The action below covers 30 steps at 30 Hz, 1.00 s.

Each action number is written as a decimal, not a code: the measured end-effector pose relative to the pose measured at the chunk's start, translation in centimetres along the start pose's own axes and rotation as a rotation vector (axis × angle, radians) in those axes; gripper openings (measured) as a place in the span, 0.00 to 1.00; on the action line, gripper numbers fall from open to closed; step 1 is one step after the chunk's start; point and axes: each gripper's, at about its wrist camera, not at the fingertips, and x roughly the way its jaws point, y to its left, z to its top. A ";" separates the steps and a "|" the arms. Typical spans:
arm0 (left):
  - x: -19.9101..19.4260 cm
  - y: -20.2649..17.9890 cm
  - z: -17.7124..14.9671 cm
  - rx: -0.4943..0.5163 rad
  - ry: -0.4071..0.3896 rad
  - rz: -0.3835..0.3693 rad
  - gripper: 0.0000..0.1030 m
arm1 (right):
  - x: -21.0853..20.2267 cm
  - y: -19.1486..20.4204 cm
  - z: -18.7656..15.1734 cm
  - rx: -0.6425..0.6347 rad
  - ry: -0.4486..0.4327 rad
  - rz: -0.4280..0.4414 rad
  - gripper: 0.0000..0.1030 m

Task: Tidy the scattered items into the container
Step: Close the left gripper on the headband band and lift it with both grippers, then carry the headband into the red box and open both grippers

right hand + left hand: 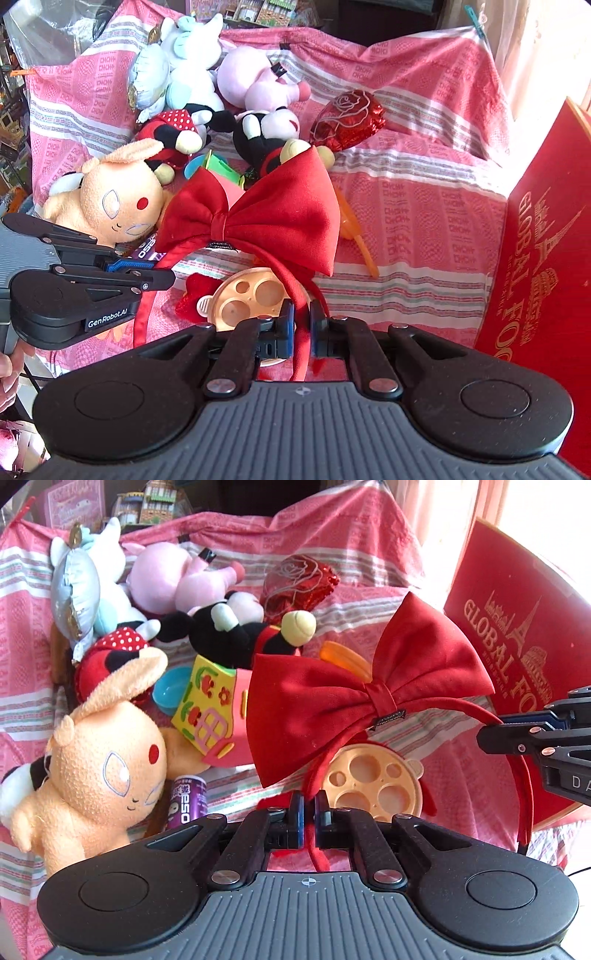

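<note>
Both tongs, left (pixel 309 808) and right (pixel 301 314), are pinched onto the red satin bow headband (pixel 354 694), lifted above plush toys probably lying loose; the red cardboard box (pixel 517 627) waits beside.

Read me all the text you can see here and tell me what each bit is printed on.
"GLOBAL FO", cut off: red box.
"GenRobot.AI": left gripper.
"DA", cut off: right gripper.
"850": purple can; its other characters are unreadable.
Repeated woven word on pink cloth: too blurred.
Small tag on red bow headband: too small.
</note>
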 end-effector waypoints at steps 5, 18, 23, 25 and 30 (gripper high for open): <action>-1.9 -2.2 2.0 0.020 -0.067 -0.015 0.01 | -2.8 -2.0 0.4 0.020 -0.068 -0.025 0.09; -7.8 -15.9 12.2 0.247 -0.315 -0.154 0.02 | -14.7 -12.6 0.5 0.145 -0.321 -0.236 0.09; -7.8 -24.5 15.1 0.363 -0.327 -0.254 0.02 | -18.7 -19.1 -1.0 0.193 -0.347 -0.385 0.09; -6.8 -27.4 15.5 0.390 -0.298 -0.282 0.02 | -19.4 -21.4 -1.6 0.206 -0.332 -0.420 0.09; -3.2 -32.4 15.8 0.427 -0.220 -0.282 0.06 | -18.5 -25.7 -3.0 0.196 -0.246 -0.449 0.10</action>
